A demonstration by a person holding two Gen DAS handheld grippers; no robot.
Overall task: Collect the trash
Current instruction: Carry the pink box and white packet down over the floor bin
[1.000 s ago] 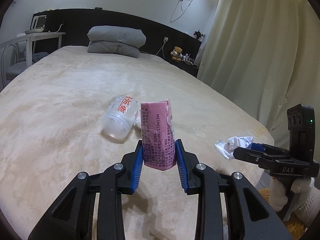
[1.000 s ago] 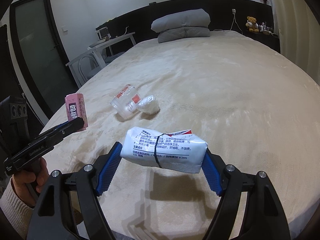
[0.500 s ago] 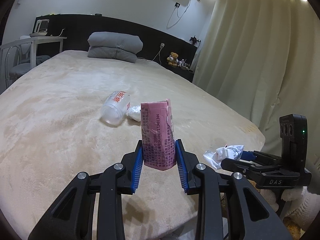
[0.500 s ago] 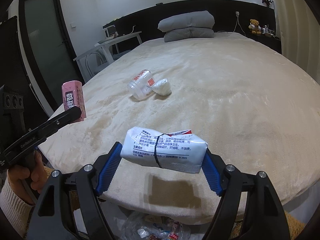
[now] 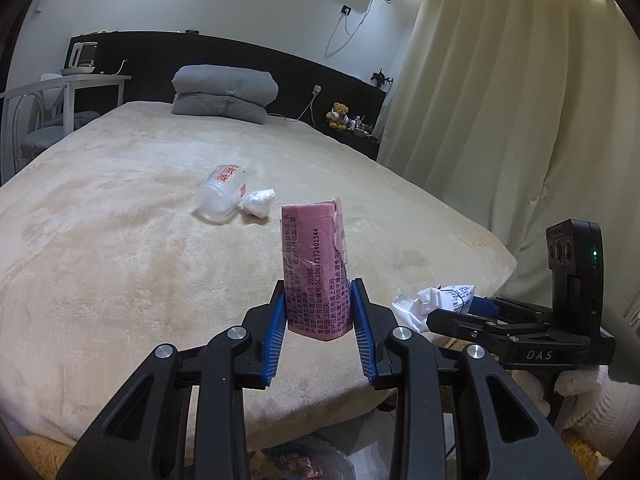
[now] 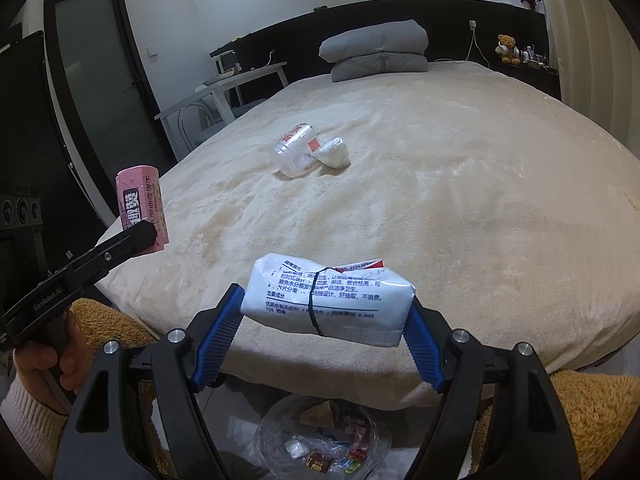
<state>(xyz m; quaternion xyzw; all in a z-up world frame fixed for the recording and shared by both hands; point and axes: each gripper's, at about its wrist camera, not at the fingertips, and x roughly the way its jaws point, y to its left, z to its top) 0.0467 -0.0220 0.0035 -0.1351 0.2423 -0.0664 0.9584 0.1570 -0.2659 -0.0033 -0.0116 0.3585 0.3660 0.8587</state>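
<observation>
Beige bed (image 5: 120,280) behind, the left gripper (image 5: 319,316) clamps a pink carton (image 5: 314,268); the right gripper (image 6: 320,320) grips a white wipes pack (image 6: 326,300).

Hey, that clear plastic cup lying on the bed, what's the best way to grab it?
Grip the clear plastic cup across its round wall near the middle, coming down from above. It lies on its side on the bed with the mouth towards the foot. The crumpled white tissue sits against one side, so avoid a sideways approach there.

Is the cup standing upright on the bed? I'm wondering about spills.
No. The cup lies on its side on the bed, open mouth toward the camera, with a crumpled tissue against it.
</observation>
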